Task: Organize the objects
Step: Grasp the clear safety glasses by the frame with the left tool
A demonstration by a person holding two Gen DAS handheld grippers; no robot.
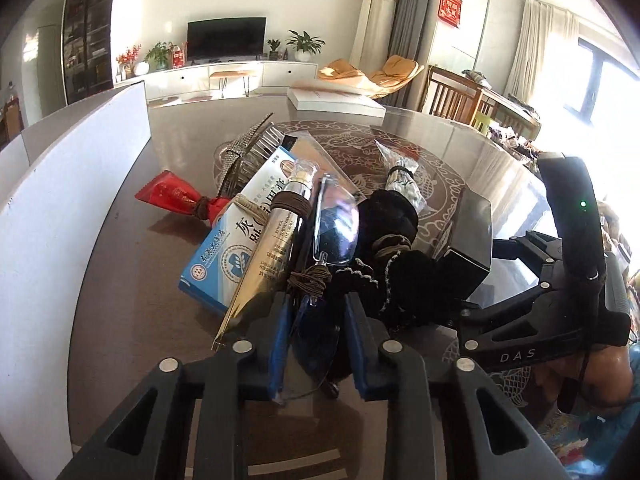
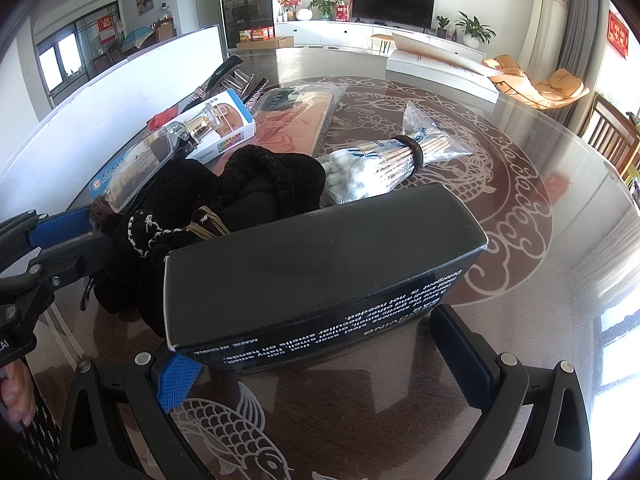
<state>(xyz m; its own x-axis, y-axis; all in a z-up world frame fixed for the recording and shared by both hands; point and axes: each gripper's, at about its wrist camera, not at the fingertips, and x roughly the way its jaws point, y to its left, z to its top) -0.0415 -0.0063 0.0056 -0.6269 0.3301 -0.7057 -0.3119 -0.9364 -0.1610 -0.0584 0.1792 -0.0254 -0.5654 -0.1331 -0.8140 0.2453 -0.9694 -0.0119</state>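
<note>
Sunlit living room, television and potted plants along the far wall; in the foreground a glass-topped table (image 2: 560, 208) with a carved dragon-and-fish pattern beneath the pane. Crowded in a row at its left half, a jumble of household items: blue-and-white medicine box (image 1: 240, 240), silver eye-cream tube (image 1: 276, 240) lying on that box, red tube (image 1: 176, 196) bound with a brown hair tie just beyond, rhinestone hair clip (image 1: 240, 148) farther back. Beside these, black knitted glove bundle (image 1: 392, 240) tied with cord, and a bag of cotton swabs (image 2: 384, 160) cinched by a dark band, touching the glove bundle's far side.

Left gripper (image 1: 316, 336) closed on rimless eyeglasses (image 1: 334, 220), blue pads pressed against the folded temples, lenses pointing away over the tube and gloves. Right gripper (image 2: 320, 356) spread wide around a black box (image 2: 320, 272) with white lettering, left blue pad tucked under the box's near corner, right pad just beside its other end; box resting on the glass, pressed against the glove bundle. At the table's far edge, a flat white box (image 2: 440, 64).
</note>
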